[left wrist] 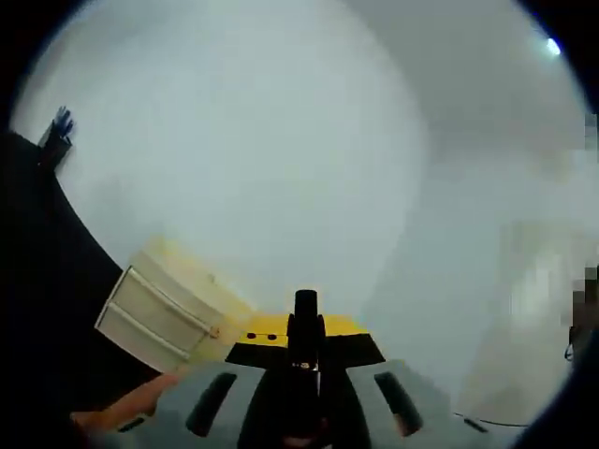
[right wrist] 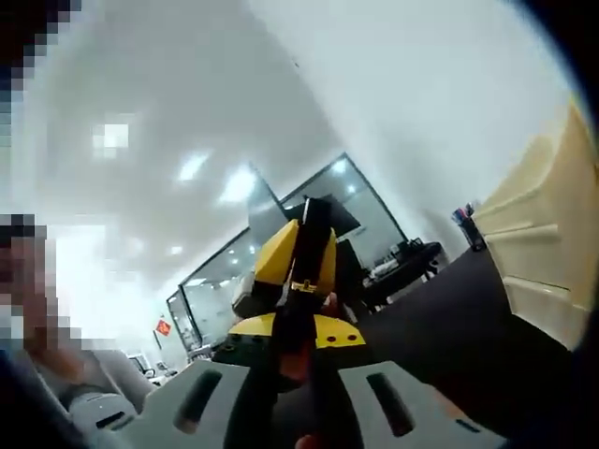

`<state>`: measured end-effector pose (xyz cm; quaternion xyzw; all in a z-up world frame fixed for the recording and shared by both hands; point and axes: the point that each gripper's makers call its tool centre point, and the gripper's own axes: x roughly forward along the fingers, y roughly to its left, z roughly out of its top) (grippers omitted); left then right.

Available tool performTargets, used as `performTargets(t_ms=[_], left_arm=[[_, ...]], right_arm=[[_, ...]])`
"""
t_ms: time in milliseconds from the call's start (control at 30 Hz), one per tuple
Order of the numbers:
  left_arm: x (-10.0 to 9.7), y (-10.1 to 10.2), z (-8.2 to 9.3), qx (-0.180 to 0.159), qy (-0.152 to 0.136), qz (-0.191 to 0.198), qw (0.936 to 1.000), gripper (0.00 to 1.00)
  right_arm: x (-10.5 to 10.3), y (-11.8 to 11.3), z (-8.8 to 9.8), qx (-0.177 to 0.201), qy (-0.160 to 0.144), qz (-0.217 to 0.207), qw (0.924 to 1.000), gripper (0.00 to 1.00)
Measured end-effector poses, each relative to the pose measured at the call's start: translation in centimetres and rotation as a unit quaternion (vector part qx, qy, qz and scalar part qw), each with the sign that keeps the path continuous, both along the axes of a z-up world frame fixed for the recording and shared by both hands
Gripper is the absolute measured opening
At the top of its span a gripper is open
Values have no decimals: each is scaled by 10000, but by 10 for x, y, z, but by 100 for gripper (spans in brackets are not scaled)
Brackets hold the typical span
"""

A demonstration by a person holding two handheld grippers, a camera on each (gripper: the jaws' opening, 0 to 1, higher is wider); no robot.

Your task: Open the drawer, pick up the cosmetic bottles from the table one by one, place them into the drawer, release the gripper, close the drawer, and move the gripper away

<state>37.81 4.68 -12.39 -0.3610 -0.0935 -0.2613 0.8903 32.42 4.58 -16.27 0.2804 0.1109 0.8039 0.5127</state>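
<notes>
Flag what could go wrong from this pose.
1. The left gripper points at the bare wall, with the drawer unit off to one side, so a reach from here could miss the drawer front.
2. The right gripper has its jaws together near the unit, so it may bump rather than grip.

left gripper view, drawer unit (left wrist: 164,313): sits low and to your left, on the dark table (left wrist: 47,281), before the blank wall (left wrist: 281,140).
left gripper (left wrist: 305,318): rises from the bottom centre, just right of the unit, jaws together.
right gripper view, drawer unit (right wrist: 547,234): at your far right edge, on the table (right wrist: 440,309).
right gripper (right wrist: 304,281): centre, left of the unit, jaws together.
glass partition (right wrist: 281,253): behind your gripper, beyond the table's far end.
</notes>
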Motion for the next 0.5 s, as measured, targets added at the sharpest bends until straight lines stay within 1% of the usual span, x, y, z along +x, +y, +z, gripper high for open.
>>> performTargets(t_ms=[167,267,333,433,500], left_arm=[[-1,-1,1,7,-51,-50,10000,9],[-1,-1,1,209,-101,44,9997,12],[0,-1,-5,502,48,85,9987,16],[1,-1,-9,656,192,14,9977,21],[1,2,-11,655,353,-127,9971,22]], right_arm=[[1,0,-1,-39,35,-2,10000,8],[3,1,-2,-48,27,-75,10000,8],[4,1,-3,-56,20,-81,9999,7],[4,1,-4,-71,11,-64,10000,7],[3,1,-5,-120,-49,-50,9999,7]])
